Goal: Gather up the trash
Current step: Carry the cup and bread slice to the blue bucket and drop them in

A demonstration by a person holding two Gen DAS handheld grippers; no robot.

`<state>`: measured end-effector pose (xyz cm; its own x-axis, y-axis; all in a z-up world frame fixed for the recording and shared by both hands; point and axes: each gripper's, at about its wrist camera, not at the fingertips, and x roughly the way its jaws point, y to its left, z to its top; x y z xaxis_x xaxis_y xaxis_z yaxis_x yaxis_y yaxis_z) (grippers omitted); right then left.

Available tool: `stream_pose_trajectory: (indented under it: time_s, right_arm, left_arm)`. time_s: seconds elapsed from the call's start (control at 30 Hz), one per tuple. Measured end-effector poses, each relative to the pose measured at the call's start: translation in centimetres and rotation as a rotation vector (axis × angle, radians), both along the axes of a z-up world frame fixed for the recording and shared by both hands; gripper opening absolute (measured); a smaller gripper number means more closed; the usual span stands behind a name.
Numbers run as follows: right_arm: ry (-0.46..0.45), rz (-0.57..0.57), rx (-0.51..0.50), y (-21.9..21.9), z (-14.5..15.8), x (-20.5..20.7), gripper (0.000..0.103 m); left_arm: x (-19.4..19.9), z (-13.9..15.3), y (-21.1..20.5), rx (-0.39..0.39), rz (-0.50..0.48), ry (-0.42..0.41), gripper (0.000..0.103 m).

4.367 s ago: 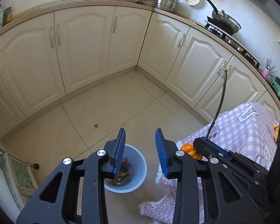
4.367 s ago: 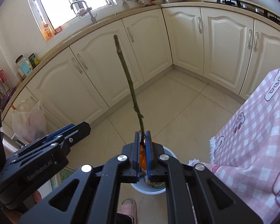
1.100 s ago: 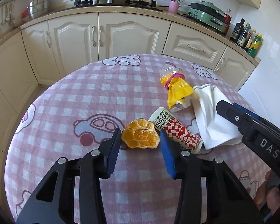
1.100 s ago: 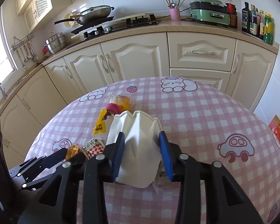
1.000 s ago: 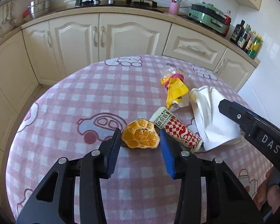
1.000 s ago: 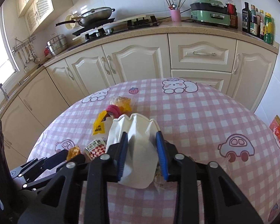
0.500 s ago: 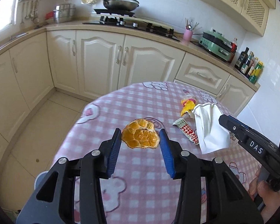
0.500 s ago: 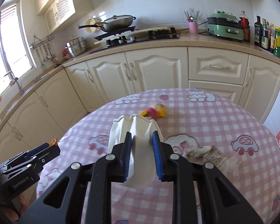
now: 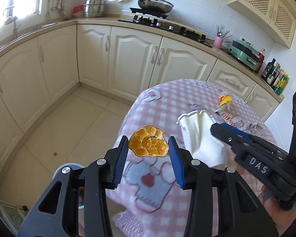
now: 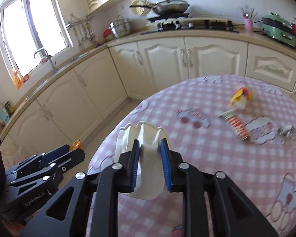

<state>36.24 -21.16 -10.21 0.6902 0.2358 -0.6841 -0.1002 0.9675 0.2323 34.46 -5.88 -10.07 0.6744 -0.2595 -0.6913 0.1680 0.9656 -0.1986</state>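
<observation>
Between L tongs (image 9: pixel 148 156): dimpled orange peel (image 9: pixel 148 145)

a home kitchen: cream cabinets (image 9: pixel 132 59) run under an l-shaped countertop, with a gas hob (image 9: pixel 163 24) carrying a wok (image 9: pixel 155 4), a steel steamer pot (image 9: pixel 94 7), hanging utensils (image 9: pixel 56 2), a sink tap (image 10: pixel 42 56) beneath the window (image 10: pixel 29 33), oil bottles (image 9: pixel 276 77), and a pink checked tablecloth (image 10: pixel 217 158).

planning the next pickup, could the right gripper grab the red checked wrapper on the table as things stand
Probably not yet. The right gripper is shut on a white paper bag, so its jaws are full. The red checked wrapper lies uncovered on the table, with nothing blocking the path.
</observation>
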Motion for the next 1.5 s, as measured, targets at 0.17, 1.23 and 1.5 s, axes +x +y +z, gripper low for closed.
stream_pose_trajectory:
  time_s: [0.17,1.23,1.5]
  right_arm:
    - [0.024,-0.032,-0.046,2.3,-1.5,-0.5,0.031]
    - [-0.006,0.079,0.015,8.9,-1.0,0.6,0.034]
    - [0.007,0.226,0.016,18.2,-2.2,2.4,0.034]
  left_arm:
    - [-0.5,-0.7,1.5,0.004,0.013,0.009,0.039]
    - [-0.6,-1.4,9.0,-0.07,0.097,0.004,0.039]
    - [-0.6,-3.1,16.1,-0.049,0.249,0.032,0.039]
